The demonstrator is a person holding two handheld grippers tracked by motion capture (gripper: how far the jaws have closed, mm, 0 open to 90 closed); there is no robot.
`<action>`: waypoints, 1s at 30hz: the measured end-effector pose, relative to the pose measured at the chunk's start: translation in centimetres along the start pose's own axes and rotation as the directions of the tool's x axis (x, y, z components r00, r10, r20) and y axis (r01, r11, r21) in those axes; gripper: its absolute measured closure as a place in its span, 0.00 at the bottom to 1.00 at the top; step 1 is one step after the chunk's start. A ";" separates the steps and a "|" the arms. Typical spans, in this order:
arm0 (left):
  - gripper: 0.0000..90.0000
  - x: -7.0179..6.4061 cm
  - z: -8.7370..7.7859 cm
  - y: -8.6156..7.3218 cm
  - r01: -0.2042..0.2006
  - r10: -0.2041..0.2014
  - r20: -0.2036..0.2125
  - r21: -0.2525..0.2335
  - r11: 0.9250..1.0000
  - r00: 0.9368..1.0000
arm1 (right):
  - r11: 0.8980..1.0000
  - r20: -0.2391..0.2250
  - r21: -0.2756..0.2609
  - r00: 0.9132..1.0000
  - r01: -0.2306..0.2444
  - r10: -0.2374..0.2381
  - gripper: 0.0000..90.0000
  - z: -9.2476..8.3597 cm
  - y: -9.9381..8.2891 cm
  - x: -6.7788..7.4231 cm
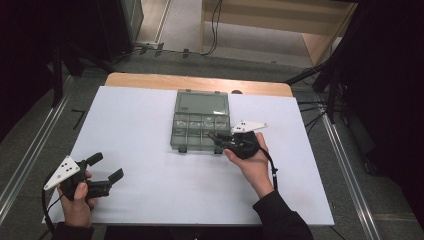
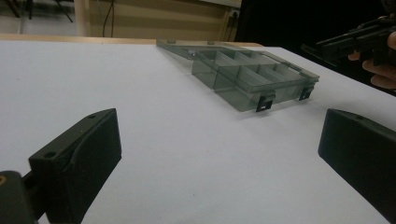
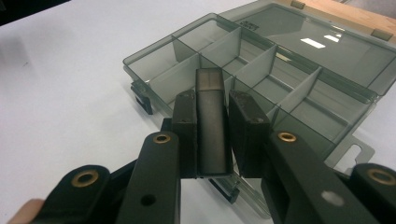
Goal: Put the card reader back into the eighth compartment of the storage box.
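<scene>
Gripping a dark divider [image 3: 212, 126], the right claw [image 3: 212, 100] hovers over the organizer box [image 3: 299, 60].

The place looked like a lab or a recording room, not a home; a white board [image 1: 150, 130] covered a wooden table [image 1: 150, 80] that stood alone in the middle, and metal rails [image 1: 30, 150] ran along the floor on both sides of it; the floor was grey carpet [image 1: 165, 62], and black cables [image 1: 216, 25] lay loose on it behind the table; dark frames and stands [image 1: 340, 65] stood around the table, with more cables [image 1: 312, 107] hanging from them at the right; a pale wooden bench or shelf [image 1: 280, 20] was at the back; the surroundings were dark, and the light fell mostly on the white board.
</scene>
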State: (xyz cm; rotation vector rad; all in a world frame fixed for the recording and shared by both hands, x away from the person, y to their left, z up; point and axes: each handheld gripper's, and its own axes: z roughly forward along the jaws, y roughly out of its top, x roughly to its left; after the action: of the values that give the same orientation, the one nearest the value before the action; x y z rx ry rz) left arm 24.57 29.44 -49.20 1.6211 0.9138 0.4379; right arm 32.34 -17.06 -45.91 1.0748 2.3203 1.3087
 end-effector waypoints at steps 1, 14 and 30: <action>0.00 0.0 0.0 0.0 0.000 0.000 0.000 0.000 1.000 1.000 | 1.000 0.005 0.000 1.000 -0.002 0.002 0.79 0.0 0.0 -0.1; 0.00 0.0 0.0 0.0 0.001 -0.001 0.000 0.000 1.000 1.000 | 1.000 0.039 0.011 0.999 -0.027 0.027 0.79 0.1 -0.4 -1.0; 0.00 0.0 0.0 0.0 0.000 0.000 0.001 0.000 1.000 1.000 | 0.995 0.109 0.042 0.991 -0.089 0.084 0.79 0.8 -1.4 -2.4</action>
State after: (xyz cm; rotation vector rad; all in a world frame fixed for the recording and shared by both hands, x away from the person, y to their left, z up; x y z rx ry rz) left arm 24.57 29.43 -49.20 1.6214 0.9133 0.4375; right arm 33.85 -18.72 -47.78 1.2412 2.2594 1.2006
